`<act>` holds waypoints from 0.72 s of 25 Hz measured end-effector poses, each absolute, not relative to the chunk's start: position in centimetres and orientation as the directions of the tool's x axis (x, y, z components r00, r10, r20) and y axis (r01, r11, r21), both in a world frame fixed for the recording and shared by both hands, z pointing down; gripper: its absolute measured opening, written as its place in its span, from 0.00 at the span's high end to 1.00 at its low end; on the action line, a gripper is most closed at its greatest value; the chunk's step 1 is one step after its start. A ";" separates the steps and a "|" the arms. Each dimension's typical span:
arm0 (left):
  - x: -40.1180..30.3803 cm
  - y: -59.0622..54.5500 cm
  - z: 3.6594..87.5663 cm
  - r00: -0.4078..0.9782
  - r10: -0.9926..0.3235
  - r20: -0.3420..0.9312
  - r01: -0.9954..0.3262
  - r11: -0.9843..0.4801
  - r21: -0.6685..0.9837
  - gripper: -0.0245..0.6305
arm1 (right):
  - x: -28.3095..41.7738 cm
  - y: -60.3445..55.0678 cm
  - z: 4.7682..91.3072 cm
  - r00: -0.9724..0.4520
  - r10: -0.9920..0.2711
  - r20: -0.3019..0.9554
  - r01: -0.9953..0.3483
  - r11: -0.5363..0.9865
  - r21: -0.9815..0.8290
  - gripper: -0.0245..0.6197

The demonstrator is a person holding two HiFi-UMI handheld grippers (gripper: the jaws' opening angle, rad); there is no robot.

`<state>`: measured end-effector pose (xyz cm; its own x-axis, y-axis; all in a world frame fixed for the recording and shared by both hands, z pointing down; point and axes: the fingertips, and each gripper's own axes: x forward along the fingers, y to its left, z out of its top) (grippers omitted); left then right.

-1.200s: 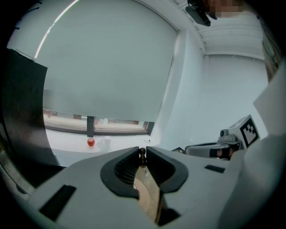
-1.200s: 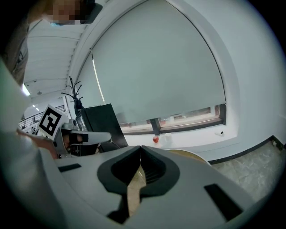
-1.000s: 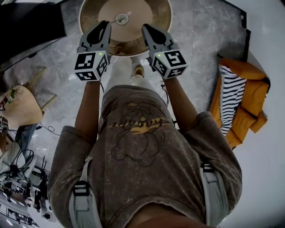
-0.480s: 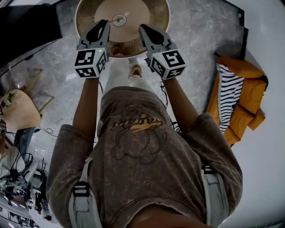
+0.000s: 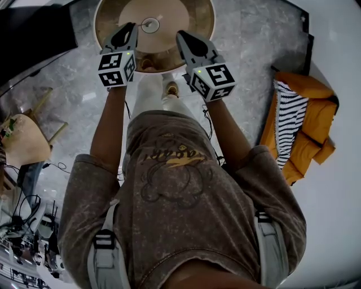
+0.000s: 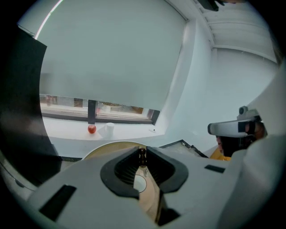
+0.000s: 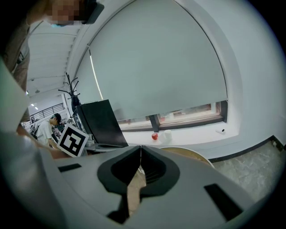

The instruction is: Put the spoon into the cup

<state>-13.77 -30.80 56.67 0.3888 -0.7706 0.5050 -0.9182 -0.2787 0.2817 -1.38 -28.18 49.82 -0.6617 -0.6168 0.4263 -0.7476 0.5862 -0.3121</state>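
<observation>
left gripper (image 5: 128,28) clamps spoon (image 6: 142,156) | cup (image 5: 150,24) on table (image 5: 169,12) (well inside rim)

Washed grey-brown short-sleeved T-shirt (image 5: 180,203), faded bear print with yellow lettering on the chest; light grey straps (image 5: 102,257) with dark buckles at both sides; left gripper (image 5: 127,27) and right gripper (image 5: 183,36) pale grey shells, black ribbed pads (image 6: 126,168); black-and-white marker cube (image 5: 213,80) on each, small green light.

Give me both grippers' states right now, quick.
Left gripper: closed on a slim dark thing at its tips, likely the spoon.
Right gripper: closed, jaws together, holding nothing.
</observation>
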 end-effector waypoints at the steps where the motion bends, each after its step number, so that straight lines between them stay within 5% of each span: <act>1: -13.9 -30.9 57.3 0.386 -0.767 0.513 -0.919 -0.271 0.287 0.87 | -1.4 -28.2 49.9 -0.661 -0.616 0.428 -0.748 0.585 -0.313 0.93; 18: -13.9 -31.4 65.4 0.392 -0.717 0.576 -0.916 -0.249 0.314 0.87 | -2.2 -27.5 50.8 -0.657 -0.609 0.444 -0.751 0.578 -0.320 0.93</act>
